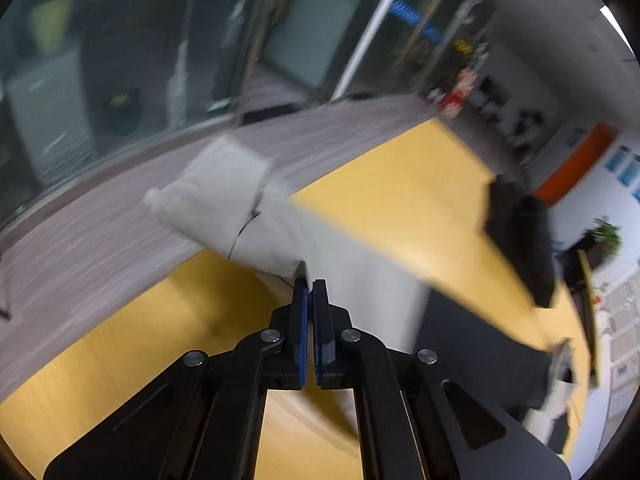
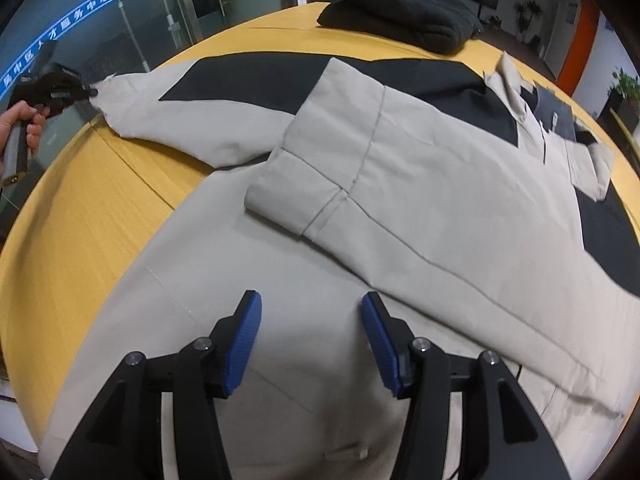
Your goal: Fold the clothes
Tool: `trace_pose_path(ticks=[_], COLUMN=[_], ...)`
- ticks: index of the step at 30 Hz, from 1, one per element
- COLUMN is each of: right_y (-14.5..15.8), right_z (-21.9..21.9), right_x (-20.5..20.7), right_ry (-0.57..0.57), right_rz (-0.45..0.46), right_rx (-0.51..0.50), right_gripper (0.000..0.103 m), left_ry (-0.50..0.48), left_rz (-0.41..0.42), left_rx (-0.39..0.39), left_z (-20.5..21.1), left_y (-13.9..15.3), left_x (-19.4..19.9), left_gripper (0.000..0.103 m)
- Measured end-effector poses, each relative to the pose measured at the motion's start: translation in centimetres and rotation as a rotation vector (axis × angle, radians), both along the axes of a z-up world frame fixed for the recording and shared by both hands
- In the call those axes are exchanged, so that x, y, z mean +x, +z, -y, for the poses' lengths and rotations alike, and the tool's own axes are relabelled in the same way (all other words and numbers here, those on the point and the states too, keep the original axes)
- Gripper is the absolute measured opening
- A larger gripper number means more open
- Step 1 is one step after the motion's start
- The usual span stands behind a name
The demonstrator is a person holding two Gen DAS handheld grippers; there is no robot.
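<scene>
A beige and black jacket (image 2: 420, 184) lies spread on the yellow table (image 2: 80, 208). One sleeve (image 2: 360, 148) is folded across its body. The other sleeve (image 2: 168, 120) stretches out to the left edge. My left gripper (image 2: 90, 92) is shut on that sleeve's cuff (image 2: 108, 92), held by a hand. In the blurred left wrist view the left gripper (image 1: 310, 285) pinches the beige sleeve (image 1: 240, 208), lifted above the table. My right gripper (image 2: 312, 308) is open and empty, hovering over the jacket's lower body.
A folded dark garment (image 2: 400, 12) lies at the far side of the table; it also shows in the left wrist view (image 1: 520, 236). Glass walls (image 2: 120, 20) stand behind the table. The table's left edge (image 2: 24, 216) is near the cuff.
</scene>
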State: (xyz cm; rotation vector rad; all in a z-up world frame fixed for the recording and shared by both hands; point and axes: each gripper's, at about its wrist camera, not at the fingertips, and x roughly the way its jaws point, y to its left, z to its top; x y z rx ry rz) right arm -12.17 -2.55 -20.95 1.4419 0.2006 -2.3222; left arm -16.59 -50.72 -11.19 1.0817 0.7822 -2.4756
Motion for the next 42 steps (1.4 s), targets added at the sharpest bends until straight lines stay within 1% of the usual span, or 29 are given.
trace_pose_path(ticks=[3, 5, 7, 9, 11, 12, 14, 16, 17, 19, 20, 21, 22, 24, 25, 26, 27, 28, 30, 31, 32, 33, 35, 37, 38, 39, 40, 41, 42], right_y=[1.9, 3.5, 5.3, 7.2, 9.3, 10.3, 11.6, 12.0, 11.9, 11.5, 11.2, 10.8, 10.3, 9.4, 9.0, 8.5, 8.1, 7.9, 7.4, 7.1, 6.9, 6.5, 5.7, 4.9, 4.3, 3.5, 2.7, 2.0, 1.9], right_z=[-1.4, -2.9, -4.5, -6.6, -9.6, -11.2, -14.8, -19.1, -21.0, -25.1, -27.1, -28.9, -30.7, -33.8, -35.0, -36.0, -37.0, -37.5, -38.0, -38.0, -37.8, -37.4, -36.5, -35.4, -35.0, -34.7, -34.7, -34.9, -35.2], right_x=[0.5, 1.0, 1.3, 1.8, 3.0, 4.1, 5.5, 6.9, 7.3, 8.7, 9.5, 10.2, 10.9, 12.1, 12.4, 12.6, 12.8, 12.6, 11.8, 11.2, 10.7, 9.9, 7.8, 5.6, 4.5, 3.5, 2.8, 2.4, 2.4], right_ry=[-0.034, -0.062, -0.093, -0.132, -0.192, -0.22, -0.288, -0.36, -0.393, -0.464, -0.499, -0.531, -0.561, -0.608, -0.622, -0.635, -0.647, -0.653, -0.657, -0.655, -0.652, -0.646, -0.632, -0.616, -0.625, -0.642, -0.665, -0.685, -0.703], right_rz=[-0.047, -0.084, -0.122, -0.161, -0.212, -0.234, -0.273, -0.286, -0.282, -0.265, -0.256, -0.247, -0.231, -0.194, -0.179, -0.167, -0.155, -0.149, -0.141, -0.136, -0.131, -0.123, -0.11, -0.108, -0.09, -0.064, -0.037, -0.014, -0.014], right_rx=[-0.04, -0.073, -0.105, -0.129, -0.146, -0.149, -0.144, -0.128, -0.122, -0.118, -0.115, -0.112, -0.11, -0.11, -0.111, -0.111, -0.112, -0.121, -0.157, -0.184, -0.203, -0.218, -0.243, -0.255, -0.252, -0.243, -0.232, -0.226, -0.213], right_gripper=[0.055, 0.055, 0.055, 0.055, 0.055, 0.055, 0.055, 0.055, 0.055, 0.055, 0.055, 0.055, 0.055, 0.062, 0.065, 0.067, 0.068, 0.072, 0.075, 0.076, 0.077, 0.077, 0.077, 0.077, 0.077, 0.073, 0.049, 0.015, 0.006], left_ry=[-0.112, -0.226, -0.323, -0.432, -0.541, -0.59, -0.678, -0.771, -0.798, -0.864, -0.887, -0.908, -0.917, -0.931, -0.928, -0.923, -0.916, -0.897, -0.847, -0.823, -0.802, -0.789, -0.74, -0.69, -0.668, -0.658, -0.657, -0.656, -0.657], left_rz=[-0.121, -0.197, -0.25, -0.295, -0.337, -0.342, -0.326, -0.293, -0.28, -0.245, -0.21, -0.173, -0.128, -0.039, -0.001, 0.0, -0.004, -0.026, -0.071, -0.084, -0.093, -0.083, -0.039, 0.0, 0.019, 0.047, 0.075, 0.104, 0.129], left_rx=[-0.026, -0.019, -0.001, 0.026, 0.054, 0.073, 0.098, 0.124, 0.121, 0.09, 0.068, 0.043, 0.007, -0.065, -0.096, -0.096, -0.097, -0.107, -0.128, -0.145, -0.161, -0.177, -0.219, -0.247, -0.263, -0.269, -0.257, -0.245, -0.235], left_z=[-5.8, -11.8, -17.7, -24.6, -31.5, -34.9, -41.1, -48.3, -51.0, -57.3, -59.8, -62.1, -63.5, -66.1, -66.2, -65.2, -64.1, -62.9, -60.1, -58.2, -56.3, -54.7, -50.8, -47.6, -46.1, -45.0, -44.2, -43.4, -42.7], left_y=[6.2, 10.2, 12.7, 14.5, 16.2, 16.2, 15.5, 13.9, 13.3, 10.6, 8.9, 7.2, 5.4, 1.9, 0.8, 0.8, 0.8, 1.2, 1.9, 2.0, 2.0, 1.6, 0.0, -1.9, -3.0, -4.2, -5.4, -6.6, -7.7], left_x=[0.4, 1.2, 1.9, 2.6, 3.3, 3.5, 3.6, 3.7, 4.1, 4.4, 4.6, 4.8, 5.1, 5.8, 6.4, 6.5, 6.8, 7.4, 8.2, 8.0, 7.7, 7.2, 6.7, 4.6, 3.8, 3.0, 2.4, 1.8, 1.3], left_gripper=[0.001, 0.001, 0.001, 0.001, 0.001, 0.001, 0.001, 0.001, 0.001, 0.002, 0.002, 0.005, 0.011, 0.019, 0.022, 0.026, 0.041, 0.061, 0.082, 0.088, 0.088, 0.088, 0.088, 0.088, 0.088, 0.088, 0.088, 0.088, 0.088])
